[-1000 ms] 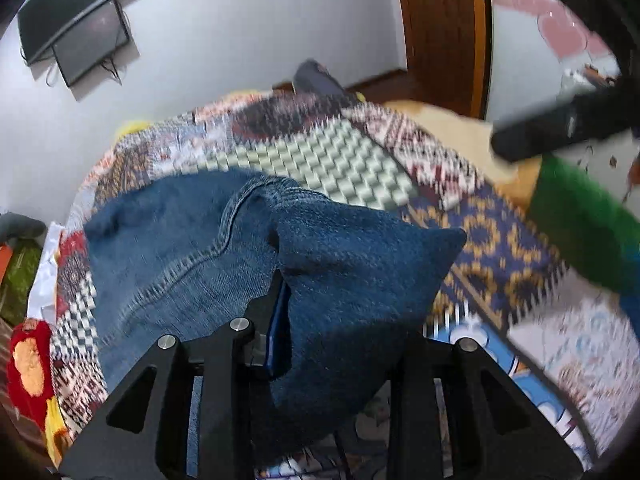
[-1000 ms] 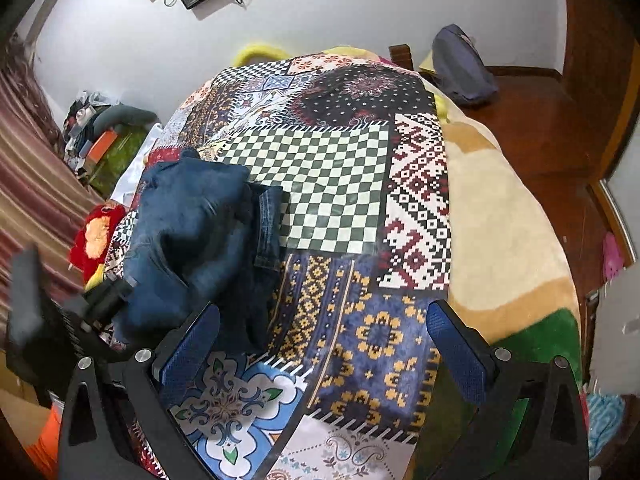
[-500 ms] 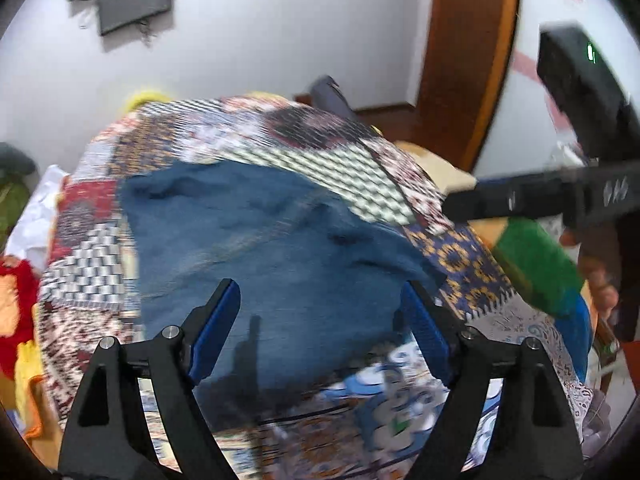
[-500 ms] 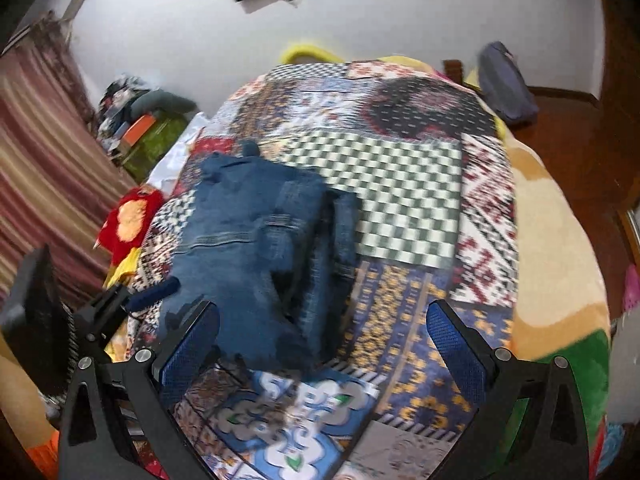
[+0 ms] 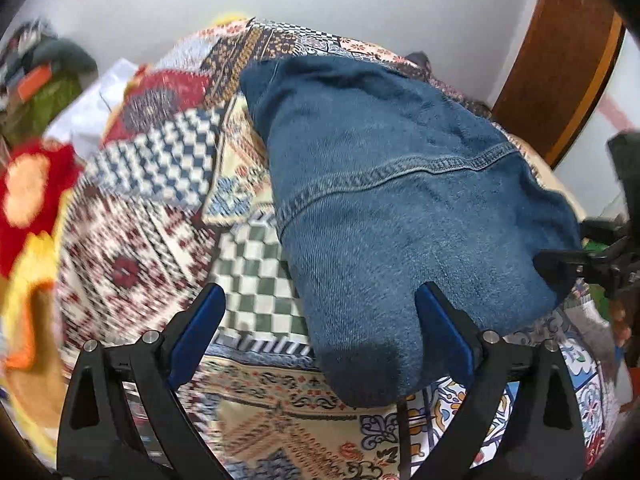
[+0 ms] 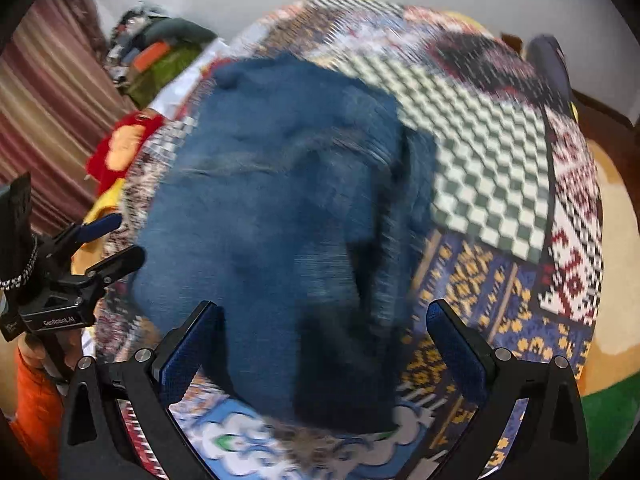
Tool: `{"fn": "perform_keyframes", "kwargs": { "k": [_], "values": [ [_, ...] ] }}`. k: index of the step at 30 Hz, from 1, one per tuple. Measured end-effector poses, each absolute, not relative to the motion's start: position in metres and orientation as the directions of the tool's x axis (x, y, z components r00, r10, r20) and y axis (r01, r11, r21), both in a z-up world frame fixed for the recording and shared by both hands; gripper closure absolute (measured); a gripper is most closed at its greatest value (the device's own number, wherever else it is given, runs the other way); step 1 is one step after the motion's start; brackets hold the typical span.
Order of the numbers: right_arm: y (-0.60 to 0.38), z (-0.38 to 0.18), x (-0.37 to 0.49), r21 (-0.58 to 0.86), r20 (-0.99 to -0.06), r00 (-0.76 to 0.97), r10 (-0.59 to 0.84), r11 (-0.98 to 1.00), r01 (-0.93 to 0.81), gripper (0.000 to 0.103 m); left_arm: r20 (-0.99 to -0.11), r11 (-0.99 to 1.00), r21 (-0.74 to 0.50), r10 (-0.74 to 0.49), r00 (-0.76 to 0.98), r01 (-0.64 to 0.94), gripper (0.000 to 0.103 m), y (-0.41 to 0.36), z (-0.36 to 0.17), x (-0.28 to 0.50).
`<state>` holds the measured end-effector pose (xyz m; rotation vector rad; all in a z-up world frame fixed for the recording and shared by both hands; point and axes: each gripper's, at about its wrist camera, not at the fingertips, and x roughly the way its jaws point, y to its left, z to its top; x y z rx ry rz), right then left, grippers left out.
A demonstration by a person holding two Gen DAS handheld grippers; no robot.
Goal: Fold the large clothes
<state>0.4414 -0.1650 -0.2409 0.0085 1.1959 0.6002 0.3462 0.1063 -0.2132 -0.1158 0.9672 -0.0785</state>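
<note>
A folded pair of blue jeans [image 5: 400, 208] lies on the patchwork bedspread [image 5: 152, 216]. In the left wrist view my left gripper [image 5: 320, 320] is open, its blue pads astride the near end of the jeans, holding nothing. In the right wrist view the jeans [image 6: 280, 220] are blurred, and my right gripper [image 6: 324, 336] is open and empty over their near end. The left gripper also shows at the left edge of the right wrist view [image 6: 108, 244], beside the jeans. The right gripper shows at the right edge of the left wrist view [image 5: 560, 268].
A red and yellow plush [image 5: 28, 192] lies at the bed's left edge. A clothes pile [image 6: 160, 48] sits by the far wall next to a striped curtain [image 6: 48, 120]. A wooden door [image 5: 560, 60] stands at the right. A dark bag [image 6: 548, 64] lies beyond the bed.
My left gripper let go of the jeans and opened; the lifted fold now lies flat. Both grippers have moved in closer over the near end of the jeans.
</note>
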Motion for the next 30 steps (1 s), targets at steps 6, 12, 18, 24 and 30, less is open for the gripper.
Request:
{"fn": "perform_keyframes", "kwargs": {
  "k": [6, 12, 18, 24, 30],
  "values": [
    [-0.215, -0.254, 0.448, 0.356, -0.871, 0.209, 0.444, 0.865, -0.354, 0.0, -0.805, 0.947, -0.313, -0.224, 0.549, -0.072, 0.001, 0.125, -0.228, 0.342],
    [-0.228, -0.224, 0.443, 0.275, -0.874, 0.297, 0.385, 0.895, -0.351, 0.0, -0.818, 0.984, -0.174, -0.117, 0.564, -0.048, 0.001, 0.119, -0.204, 0.332],
    [-0.228, -0.186, 0.46, 0.322, -0.818, 0.368, 0.442, 0.882, -0.344, 0.0, -0.779, 0.997, -0.071, -0.04, 0.626, -0.025, 0.001, 0.129, -0.168, 0.338],
    [-0.189, -0.168, 0.478, 0.316, -0.789, 0.387, 0.478, 0.855, -0.412, 0.0, -0.754, 0.996, -0.088, -0.075, 0.653, 0.012, 0.001, 0.132, -0.149, 0.38],
    [-0.14, -0.171, 0.499, 0.306, -0.781, 0.357, 0.513, 0.812, -0.498, 0.0, -0.771, 0.993, -0.092, -0.116, 0.627, 0.07, 0.001, 0.12, -0.161, 0.436]
  ]
}}
